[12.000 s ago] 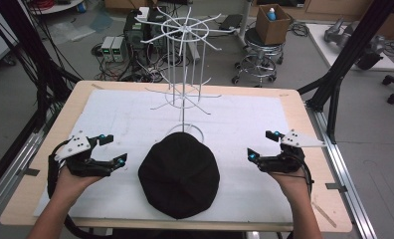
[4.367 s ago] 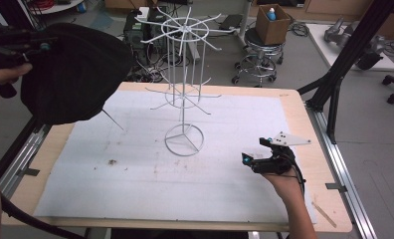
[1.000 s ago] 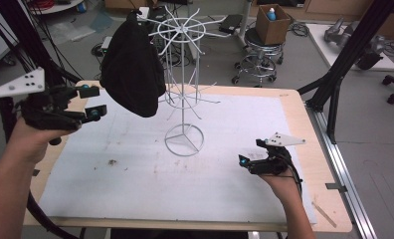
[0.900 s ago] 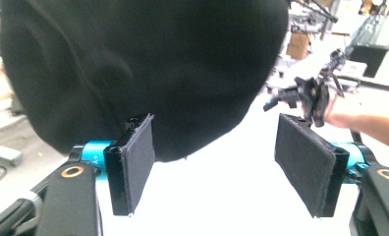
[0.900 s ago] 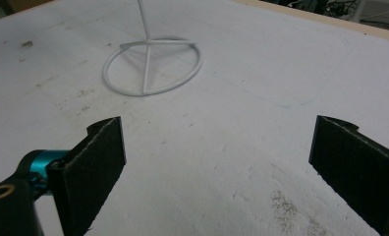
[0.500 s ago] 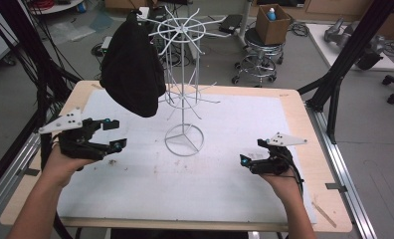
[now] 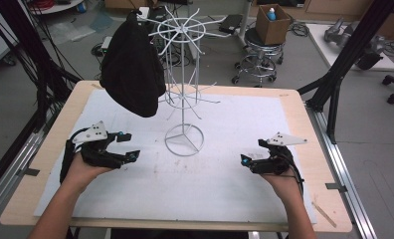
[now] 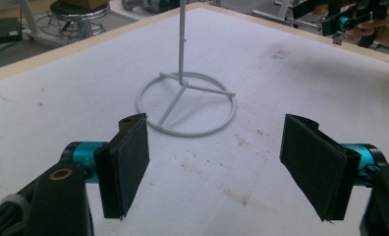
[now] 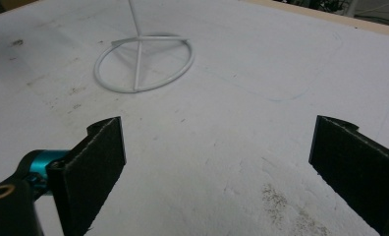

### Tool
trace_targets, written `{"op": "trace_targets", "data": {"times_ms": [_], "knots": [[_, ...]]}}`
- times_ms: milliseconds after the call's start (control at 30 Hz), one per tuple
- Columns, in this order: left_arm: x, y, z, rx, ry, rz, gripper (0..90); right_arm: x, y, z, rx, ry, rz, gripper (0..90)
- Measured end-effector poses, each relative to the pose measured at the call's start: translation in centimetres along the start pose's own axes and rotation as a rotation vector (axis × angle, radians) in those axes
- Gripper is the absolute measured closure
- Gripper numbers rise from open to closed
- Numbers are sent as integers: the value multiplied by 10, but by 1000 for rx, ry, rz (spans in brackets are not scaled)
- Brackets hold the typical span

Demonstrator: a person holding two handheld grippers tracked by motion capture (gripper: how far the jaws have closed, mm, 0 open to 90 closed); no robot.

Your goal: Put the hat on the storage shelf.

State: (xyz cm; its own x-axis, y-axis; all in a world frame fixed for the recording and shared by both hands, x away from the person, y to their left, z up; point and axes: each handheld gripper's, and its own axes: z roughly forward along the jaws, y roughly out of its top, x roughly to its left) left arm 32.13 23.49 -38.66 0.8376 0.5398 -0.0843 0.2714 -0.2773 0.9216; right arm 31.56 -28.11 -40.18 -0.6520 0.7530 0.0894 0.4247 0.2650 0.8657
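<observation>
- The black hat (image 7: 134, 69) is hung on a far-left arm of the white wire rack (image 7: 183, 89).
- Left gripper (image 7: 127, 146) and right gripper (image 7: 251, 152) are held released, empty, near the rack base.
- The left jaws have just been opening.

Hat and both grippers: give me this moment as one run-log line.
hat: hanging on rack hook | left gripper: open, empty, low over table | right gripper: open, empty, by table

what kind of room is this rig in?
Probably a robotics lab or workshop: black metal frame struts flank the wooden table, loose cables lie on the grey floor, and a round swivel stool carries a cardboard box.
</observation>
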Motion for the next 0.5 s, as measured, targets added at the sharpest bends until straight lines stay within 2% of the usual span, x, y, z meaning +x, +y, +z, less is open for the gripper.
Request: {"op": "trace_targets", "data": {"times_ms": [67,100,167,333,500], "knots": [[3,-6,4,18,7,0,261,-1,0,-1,2,-3,2,59],[6,-13,8,15,5,-23,256,-1,0,0,4,-5,2,59],[7,-16,10,15,5,-30,245,-1,-1,0,8,-6,3,59],[10,-25,16,24,6,-23,222,-2,-1,2,20,-3,1,59],[13,-33,22,79,12,-28,181,-7,-4,6,65,-17,24,59]]}}
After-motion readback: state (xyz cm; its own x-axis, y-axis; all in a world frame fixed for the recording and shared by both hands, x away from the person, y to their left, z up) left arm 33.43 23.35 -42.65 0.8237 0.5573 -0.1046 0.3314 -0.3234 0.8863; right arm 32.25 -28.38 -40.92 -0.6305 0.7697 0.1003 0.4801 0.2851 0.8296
